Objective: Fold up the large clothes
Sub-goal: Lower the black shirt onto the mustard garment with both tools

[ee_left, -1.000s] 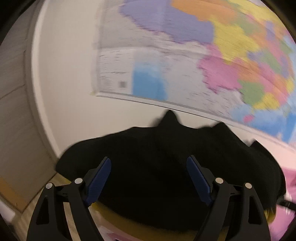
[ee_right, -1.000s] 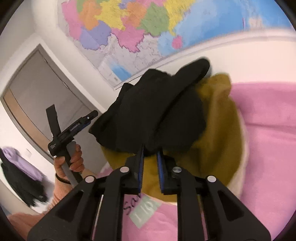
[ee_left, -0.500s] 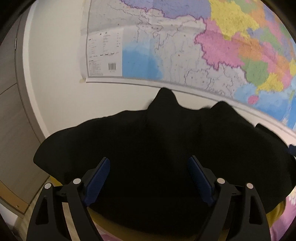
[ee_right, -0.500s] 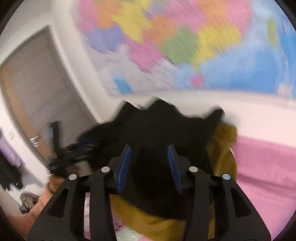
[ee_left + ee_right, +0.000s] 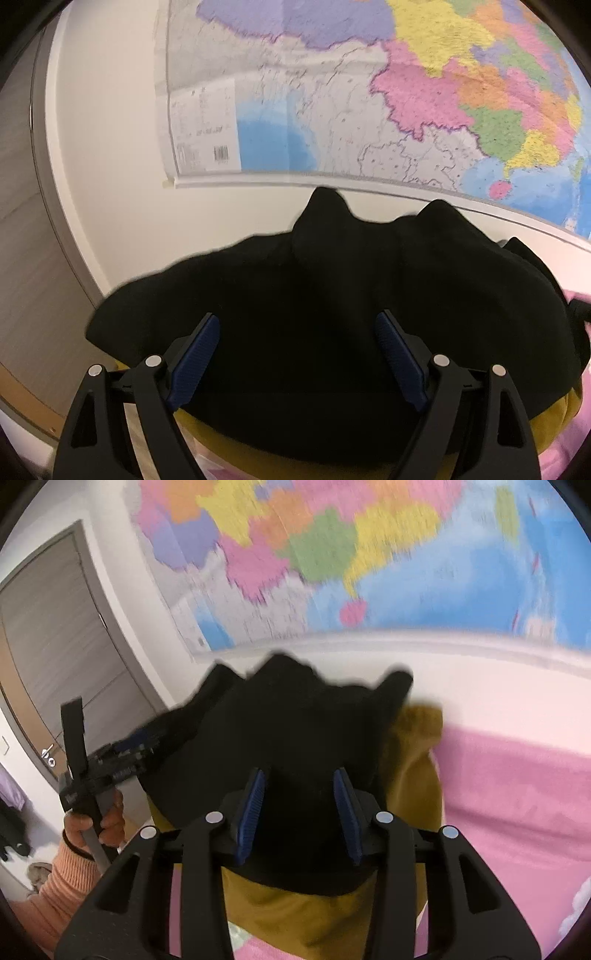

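A black garment [image 5: 332, 266] lies bunched in a pile on top of a mustard-yellow garment [image 5: 413, 775], close to the wall. My left gripper [image 5: 297, 319] hovers over the black garment's near side, open wide, with its blue pads clear of the cloth. Over the near edge of the same black garment [image 5: 295, 709], my right gripper [image 5: 300, 773] stands partly open; the cloth shows between and behind the pads, which do not press on it. In the right wrist view, a hand [image 5: 92, 823] in an orange sleeve holds the left gripper beside the pile's left.
Pink bedding [image 5: 517, 794] spreads to the right of the pile. A large coloured wall map [image 5: 406, 92] hangs just behind the garments on a white wall. A grey door [image 5: 55, 646] stands at far left, with dark clothes on the floor near it.
My right gripper went from shut on the black garment's edge to partly open, letting the cloth go, and swung to face the pile squarely. The left gripper stayed open and hardly moved.
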